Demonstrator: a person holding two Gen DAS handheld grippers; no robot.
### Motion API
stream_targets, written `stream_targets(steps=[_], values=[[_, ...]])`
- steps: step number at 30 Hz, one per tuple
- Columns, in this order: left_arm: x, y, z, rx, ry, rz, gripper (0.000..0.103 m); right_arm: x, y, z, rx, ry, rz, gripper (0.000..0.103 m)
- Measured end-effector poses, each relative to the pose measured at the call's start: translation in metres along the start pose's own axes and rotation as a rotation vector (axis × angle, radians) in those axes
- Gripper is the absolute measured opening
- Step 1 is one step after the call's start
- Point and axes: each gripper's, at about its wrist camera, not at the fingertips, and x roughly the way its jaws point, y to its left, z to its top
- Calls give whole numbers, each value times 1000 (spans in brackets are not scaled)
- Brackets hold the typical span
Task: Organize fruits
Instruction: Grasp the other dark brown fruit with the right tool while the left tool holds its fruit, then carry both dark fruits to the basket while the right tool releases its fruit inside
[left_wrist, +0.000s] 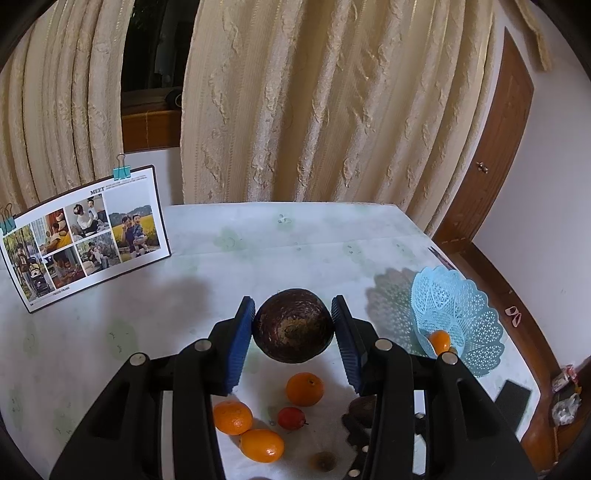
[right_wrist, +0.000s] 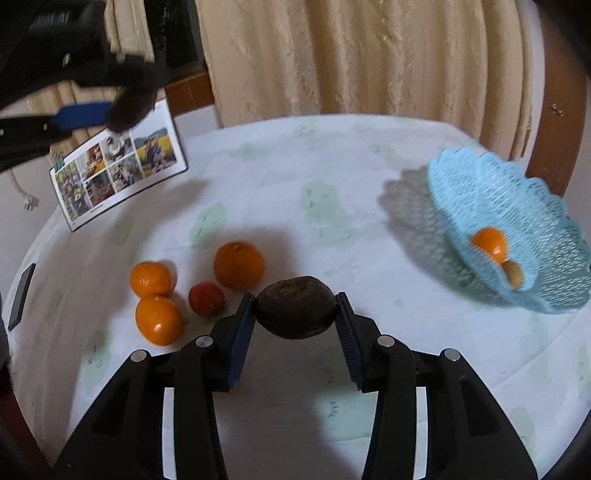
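My left gripper (left_wrist: 293, 317) is shut on a dark brown round fruit (left_wrist: 293, 326) and holds it high above the table. It shows at the top left of the right wrist view (right_wrist: 131, 103). My right gripper (right_wrist: 295, 308) is shut on a second dark brown fruit (right_wrist: 297, 306) just above the table. Three oranges (right_wrist: 238, 264) (right_wrist: 151, 278) (right_wrist: 159, 319) and a small red fruit (right_wrist: 206, 298) lie on the cloth to its left. A light blue lace basket (right_wrist: 517, 206) at the right holds an orange (right_wrist: 489, 242) and a small brown fruit (right_wrist: 513, 273).
A clipped photo board (left_wrist: 85, 236) leans at the table's back left. A white patterned cloth (right_wrist: 295, 177) covers the round table. A dark phone-like slab (right_wrist: 22, 295) lies at the left edge. Curtains hang behind; a wooden door (left_wrist: 491, 147) stands at the right.
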Motion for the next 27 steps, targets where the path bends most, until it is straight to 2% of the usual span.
stream_targets(steps=[12, 27], values=[[1, -8, -4, 28, -1, -4, 44, -38, -42, 21, 72, -129, -119, 45], [4, -24, -12, 72, 8, -13, 44, -53, -114, 27, 206, -185, -273, 45]])
